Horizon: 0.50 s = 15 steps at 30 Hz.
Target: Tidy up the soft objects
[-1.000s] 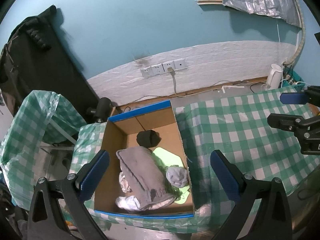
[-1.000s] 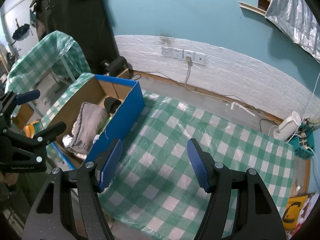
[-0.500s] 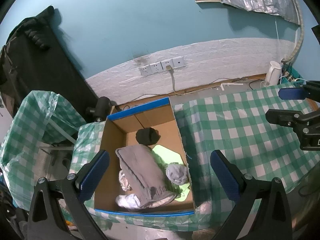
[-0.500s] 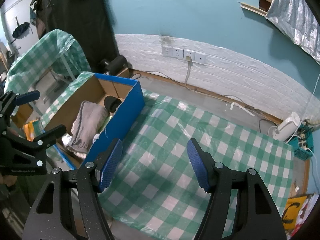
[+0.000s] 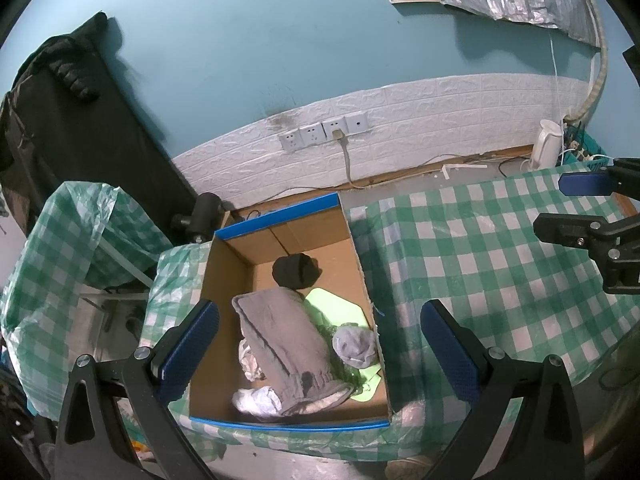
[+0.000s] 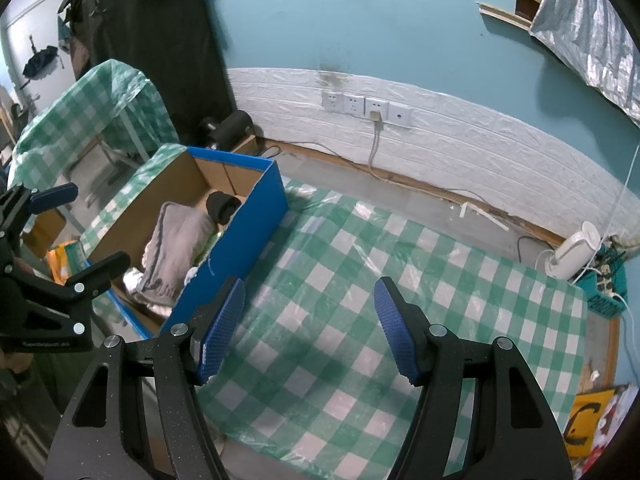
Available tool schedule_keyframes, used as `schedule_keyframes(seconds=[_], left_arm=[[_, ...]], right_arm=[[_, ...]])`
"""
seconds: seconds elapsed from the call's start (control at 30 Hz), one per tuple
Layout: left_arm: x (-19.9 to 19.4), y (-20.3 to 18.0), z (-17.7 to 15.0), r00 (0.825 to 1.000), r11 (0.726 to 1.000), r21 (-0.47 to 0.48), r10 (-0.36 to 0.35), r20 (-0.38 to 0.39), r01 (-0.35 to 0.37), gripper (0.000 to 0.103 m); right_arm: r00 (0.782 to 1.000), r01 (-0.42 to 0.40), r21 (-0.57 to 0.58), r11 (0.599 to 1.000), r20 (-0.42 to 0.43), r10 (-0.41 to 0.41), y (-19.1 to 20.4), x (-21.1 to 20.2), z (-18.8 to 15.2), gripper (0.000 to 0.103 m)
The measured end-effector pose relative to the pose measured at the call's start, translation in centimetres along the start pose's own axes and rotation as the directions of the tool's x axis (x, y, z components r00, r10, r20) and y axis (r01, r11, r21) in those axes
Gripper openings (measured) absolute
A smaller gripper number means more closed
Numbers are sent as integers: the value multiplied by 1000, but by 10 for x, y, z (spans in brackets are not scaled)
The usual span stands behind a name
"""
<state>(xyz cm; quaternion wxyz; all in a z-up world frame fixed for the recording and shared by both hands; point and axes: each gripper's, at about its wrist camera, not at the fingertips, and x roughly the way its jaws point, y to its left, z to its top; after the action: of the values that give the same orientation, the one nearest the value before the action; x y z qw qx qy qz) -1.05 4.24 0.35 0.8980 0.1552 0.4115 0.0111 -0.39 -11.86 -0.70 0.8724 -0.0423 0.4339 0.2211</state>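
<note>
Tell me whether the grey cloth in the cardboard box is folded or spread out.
Folded. The grey cloth lies as a thick, narrow bundle with layered edges, resting atop other soft items inside the cardboard box.

The box [image 5: 224,280] sits on the counter [image 5: 480,264] at its left end, directly ahead of and below the left tongs [image 5: 318,346], and ahead-left of the right tongs [image 6: 310,326]. In the box, the folded cloth [image 5: 286,344] lies in the middle; the dark bundle [image 5: 296,270] lies beyond it toward the wall; the rolled sock [image 5: 354,344] lies just to its right, by the box's right wall. The bare counter spreads ahead of the right tongs. The kettle [image 6: 572,252] stands on the floor beyond the counter's far right corner.
</note>
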Motion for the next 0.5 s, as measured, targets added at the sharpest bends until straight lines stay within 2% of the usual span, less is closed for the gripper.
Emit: schedule_keyframes(seconds=[0.5], left_arm=[[0, 3, -4, 1000, 1000, 10, 0, -1, 0, 102]], right_arm=[[1000, 5, 4, 1000, -2, -5, 0, 0, -2, 67]])
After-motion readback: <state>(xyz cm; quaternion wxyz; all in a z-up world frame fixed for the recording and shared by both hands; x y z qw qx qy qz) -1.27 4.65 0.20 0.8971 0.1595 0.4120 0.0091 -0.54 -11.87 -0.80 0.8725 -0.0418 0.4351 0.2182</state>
